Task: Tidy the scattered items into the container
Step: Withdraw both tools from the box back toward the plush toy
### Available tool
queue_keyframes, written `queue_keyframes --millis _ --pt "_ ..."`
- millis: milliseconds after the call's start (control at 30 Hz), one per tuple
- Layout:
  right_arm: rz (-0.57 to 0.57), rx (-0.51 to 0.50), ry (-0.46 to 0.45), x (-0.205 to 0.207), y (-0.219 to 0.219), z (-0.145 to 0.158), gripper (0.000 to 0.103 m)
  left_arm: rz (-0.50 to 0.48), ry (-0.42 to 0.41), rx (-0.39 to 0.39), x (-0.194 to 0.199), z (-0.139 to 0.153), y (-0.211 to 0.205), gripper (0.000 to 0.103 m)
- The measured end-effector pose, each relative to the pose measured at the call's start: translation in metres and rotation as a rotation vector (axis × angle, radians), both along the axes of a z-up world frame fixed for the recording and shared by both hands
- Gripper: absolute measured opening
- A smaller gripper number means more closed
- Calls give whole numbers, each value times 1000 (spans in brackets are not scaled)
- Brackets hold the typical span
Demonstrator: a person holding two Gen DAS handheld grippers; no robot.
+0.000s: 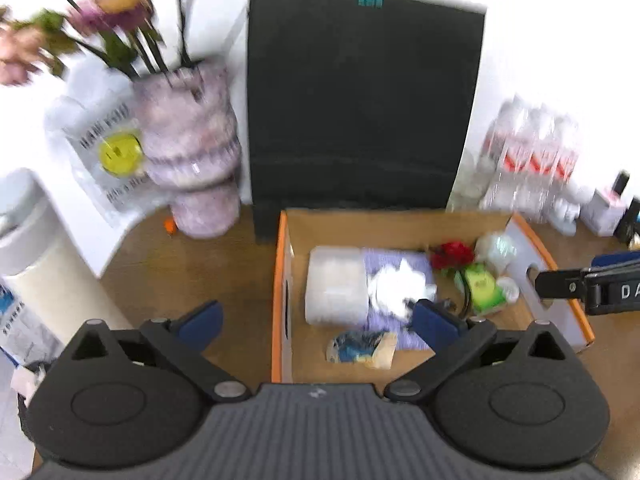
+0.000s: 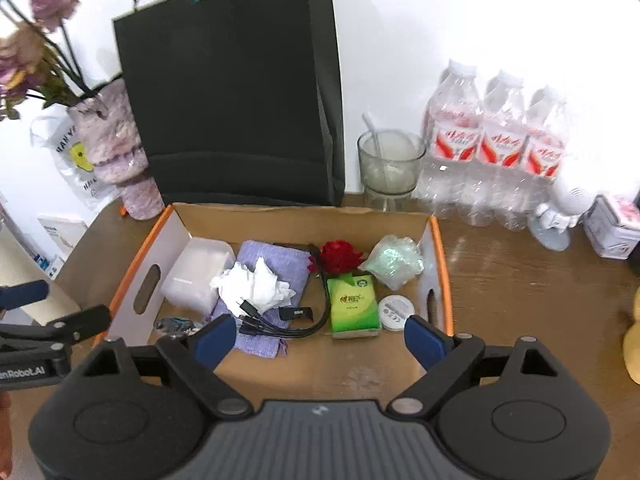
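An orange-rimmed cardboard box sits on the wooden table. In it lie a clear plastic tub, a purple cloth with a crumpled white tissue, a black cable bundle, a red flower, a green tissue pack, a clear bag, a round white tin and a blue-yellow wrapper. My left gripper is open and empty above the box's left wall. My right gripper is open and empty over the box's near edge.
A black paper bag stands behind the box. A pink vase with flowers is at the back left. A glass jar, three water bottles, a white figure and a small tin stand at the right.
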State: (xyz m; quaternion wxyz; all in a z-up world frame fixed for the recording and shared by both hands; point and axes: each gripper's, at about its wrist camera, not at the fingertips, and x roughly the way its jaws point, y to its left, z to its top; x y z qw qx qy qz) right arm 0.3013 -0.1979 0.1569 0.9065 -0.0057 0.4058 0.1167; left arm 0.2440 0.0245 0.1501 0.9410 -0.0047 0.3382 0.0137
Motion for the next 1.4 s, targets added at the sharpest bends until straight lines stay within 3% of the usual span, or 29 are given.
queue_keyframes --millis 100,167,200,233,467,567,667,800,867,1000,1133,1400 --pt "8 47 -189 -35 -7 -1 92 49 -176 10 -35 4 0 103" --pt "50 42 -352 -63 -8 -17 94 95 -374 15 -65 -5 -2 103" --pt "64 20 -397 -74 -7 -27 94 103 -462 10 -79 -13 -3 103" --pt "62 -3 -421 -82 -5 -35 94 96 -492 9 -87 -20 -6 103" --pt "38 68 -451 -112 -9 -44 94 78 -396 -25 -98 -38 -13 103" --pt "30 69 -457 -124 -10 -46 94 66 -358 -2 -111 -41 -14 103" --pt "-20 36 -376 -145 -7 -46 94 51 -267 60 -143 -42 -25 103" --pt "17 95 -347 -205 -14 -56 95 -23 -273 98 -206 -54 -32 103" --pt "0 97 -341 -239 -18 -68 103 -70 -246 88 -239 -65 -32 103" --pt "22 56 -315 -302 -17 -90 103 -45 -228 71 -299 -89 -26 103" --pt "51 82 -308 -350 -20 -97 103 -32 -219 -16 -342 -97 -15 103" --pt "48 92 -327 -406 -30 -96 103 32 -207 -74 -388 -101 3 103"
